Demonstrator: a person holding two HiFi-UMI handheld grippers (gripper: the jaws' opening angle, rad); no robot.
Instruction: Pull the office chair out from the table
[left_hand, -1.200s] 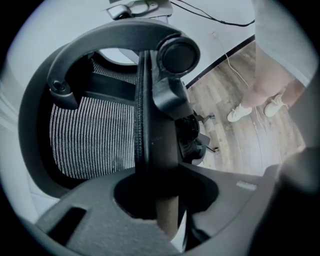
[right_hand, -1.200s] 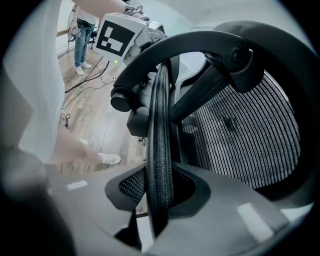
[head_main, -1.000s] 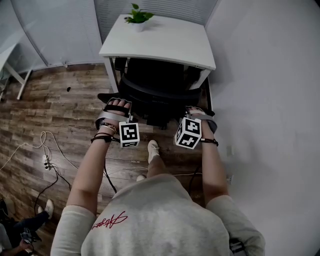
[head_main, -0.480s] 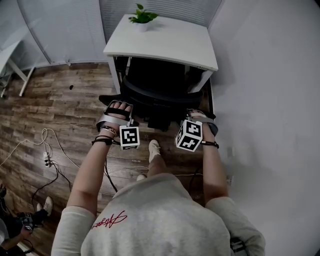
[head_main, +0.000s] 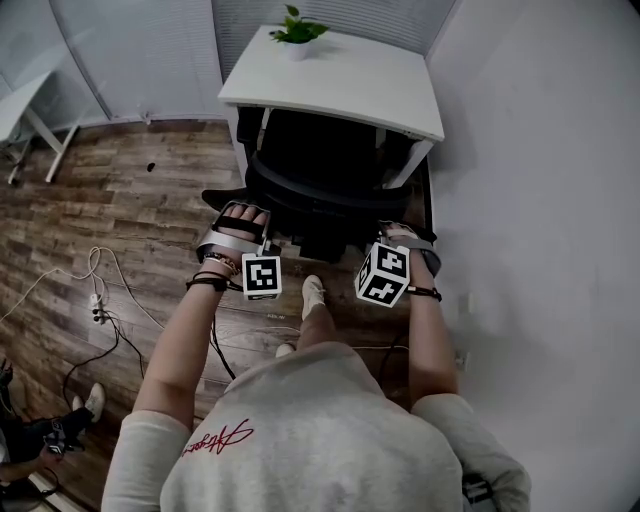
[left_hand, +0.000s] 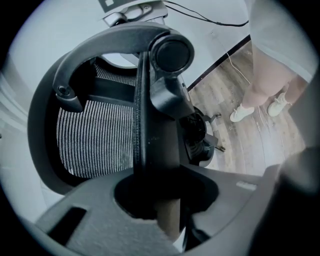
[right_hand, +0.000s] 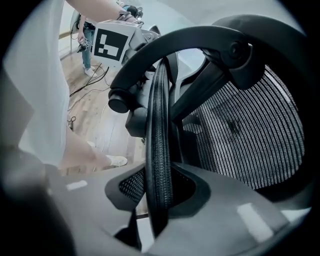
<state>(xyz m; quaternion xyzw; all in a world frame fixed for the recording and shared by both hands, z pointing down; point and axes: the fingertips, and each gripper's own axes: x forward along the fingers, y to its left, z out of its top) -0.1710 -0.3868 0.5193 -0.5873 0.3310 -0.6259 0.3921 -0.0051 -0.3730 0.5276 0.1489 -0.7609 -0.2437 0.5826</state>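
Observation:
A black mesh office chair (head_main: 318, 188) stands partly under the white table (head_main: 345, 85) in the head view. My left gripper (head_main: 236, 222) clamps the left edge of its backrest, and my right gripper (head_main: 402, 238) clamps the right edge. In the left gripper view the backrest frame (left_hand: 152, 125) runs straight between the jaws of my left gripper (left_hand: 161, 202), with the mesh (left_hand: 95, 137) to its left. In the right gripper view the backrest rim (right_hand: 159, 140) sits gripped in my right gripper (right_hand: 157, 197), mesh (right_hand: 250, 135) to the right.
A potted plant (head_main: 300, 35) stands at the table's far edge. A white wall (head_main: 540, 200) runs close along the right. Cables and a power strip (head_main: 95, 310) lie on the wooden floor at left. My shoe (head_main: 313, 296) is just behind the chair. Another person's legs (head_main: 50, 430) show at bottom left.
The chair has rolled a little out from under the table toward me, with both grippers holding the backrest and moving back with it.

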